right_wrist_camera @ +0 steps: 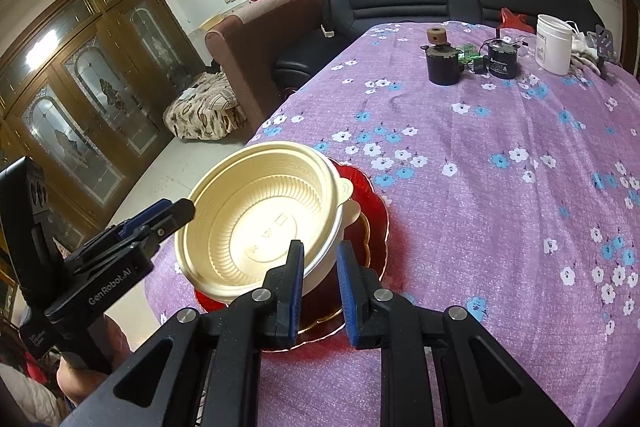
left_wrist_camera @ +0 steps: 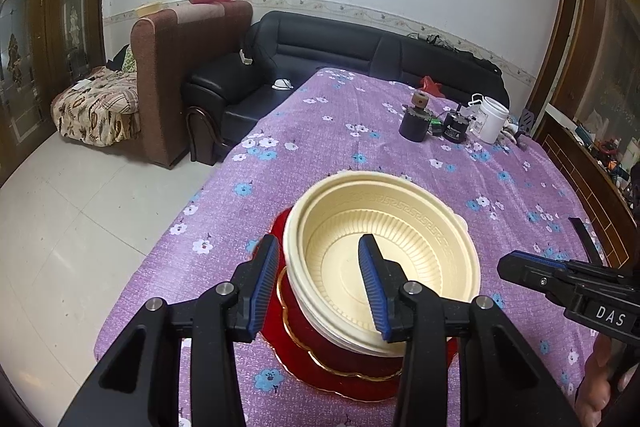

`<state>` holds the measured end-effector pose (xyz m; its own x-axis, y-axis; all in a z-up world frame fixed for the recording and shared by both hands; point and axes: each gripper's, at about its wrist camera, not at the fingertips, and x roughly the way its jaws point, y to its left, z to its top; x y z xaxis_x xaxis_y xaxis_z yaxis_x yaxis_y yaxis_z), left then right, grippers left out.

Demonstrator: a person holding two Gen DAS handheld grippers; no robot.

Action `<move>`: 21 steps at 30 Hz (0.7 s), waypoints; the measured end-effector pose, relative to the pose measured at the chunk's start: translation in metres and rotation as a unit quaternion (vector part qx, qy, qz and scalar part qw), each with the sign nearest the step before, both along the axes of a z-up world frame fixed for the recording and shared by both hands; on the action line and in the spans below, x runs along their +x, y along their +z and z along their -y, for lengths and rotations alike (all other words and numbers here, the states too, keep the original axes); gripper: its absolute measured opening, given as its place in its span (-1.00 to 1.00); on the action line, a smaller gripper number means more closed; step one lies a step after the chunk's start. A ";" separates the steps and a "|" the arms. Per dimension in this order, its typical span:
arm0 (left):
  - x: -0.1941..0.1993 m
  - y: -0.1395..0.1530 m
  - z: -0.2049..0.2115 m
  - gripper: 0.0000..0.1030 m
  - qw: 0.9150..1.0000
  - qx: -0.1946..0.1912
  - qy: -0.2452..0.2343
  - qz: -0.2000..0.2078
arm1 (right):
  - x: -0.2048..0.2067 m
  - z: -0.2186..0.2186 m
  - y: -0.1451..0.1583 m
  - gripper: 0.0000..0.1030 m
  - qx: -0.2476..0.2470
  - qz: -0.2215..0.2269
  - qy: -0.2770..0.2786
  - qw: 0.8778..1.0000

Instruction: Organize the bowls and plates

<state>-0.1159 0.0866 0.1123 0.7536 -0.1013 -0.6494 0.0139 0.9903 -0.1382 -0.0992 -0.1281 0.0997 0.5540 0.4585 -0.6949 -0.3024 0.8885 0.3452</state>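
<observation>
A stack of cream plastic bowls (left_wrist_camera: 400,219) (right_wrist_camera: 256,211) sits on a stack of red, gold-rimmed plates (left_wrist_camera: 320,355) (right_wrist_camera: 372,211) near the table's left edge. My left gripper (left_wrist_camera: 318,255) (right_wrist_camera: 176,215) straddles the top bowl's near-left rim, one finger outside the wall and one inside. Its pads stand apart from the rim, so it is open. My right gripper (right_wrist_camera: 322,259) (left_wrist_camera: 506,265) hovers by the bowls' right side, a little off the rim. Its jaws are only narrowly apart, with nothing between them.
A purple floral cloth (left_wrist_camera: 360,131) covers the table. At its far end stand a black jar (left_wrist_camera: 414,125), a small dark can (left_wrist_camera: 454,127) and a white tub (left_wrist_camera: 492,119). A black sofa (left_wrist_camera: 320,47) and a brown armchair (left_wrist_camera: 180,67) lie beyond the left edge.
</observation>
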 end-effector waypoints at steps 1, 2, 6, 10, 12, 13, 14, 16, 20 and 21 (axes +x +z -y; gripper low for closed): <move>-0.001 0.002 -0.002 -0.21 1.000 -0.002 0.002 0.002 | 0.000 0.001 0.000 -0.61 0.002 -0.001 -0.001 1.000; -0.001 0.005 -0.003 -0.19 1.000 -0.003 0.003 0.003 | 0.001 0.003 -0.001 -0.61 0.003 -0.002 -0.003 1.000; -0.004 0.012 -0.014 -0.14 1.000 -0.009 0.017 0.007 | 0.001 0.007 -0.002 -0.61 0.005 -0.004 -0.007 1.000; -0.006 0.012 -0.024 -0.14 0.999 -0.010 0.030 0.007 | 0.001 0.009 -0.004 -0.61 0.005 -0.008 -0.010 1.000; -0.008 0.010 -0.030 -0.14 0.999 -0.010 0.035 0.006 | 0.002 0.010 -0.005 -0.61 0.006 -0.010 -0.011 1.000; -0.008 0.010 -0.032 -0.14 0.999 -0.010 0.038 0.005 | 0.002 0.011 -0.005 -0.61 0.006 -0.010 -0.011 1.000; -0.008 0.009 -0.033 -0.14 0.999 -0.011 0.040 0.003 | 0.003 0.011 -0.006 -0.61 0.006 -0.011 -0.012 1.000; -0.008 0.007 -0.039 -0.14 0.999 -0.014 0.044 0.000 | 0.004 0.012 -0.007 -0.61 0.006 -0.013 -0.013 1.000; -0.009 0.003 -0.047 -0.14 0.999 -0.020 0.051 -0.005 | 0.005 0.013 -0.010 -0.61 0.005 -0.016 -0.015 1.000; -0.009 0.002 -0.049 -0.14 0.998 -0.020 0.052 -0.005 | 0.006 0.013 -0.011 -0.61 0.005 -0.018 -0.015 1.000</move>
<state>-0.1247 0.1353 0.1146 0.7543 -0.0497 -0.6546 -0.0898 0.9799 -0.1779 -0.0937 -0.1411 0.0886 0.5433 0.4486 -0.7096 -0.2624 0.8936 0.3641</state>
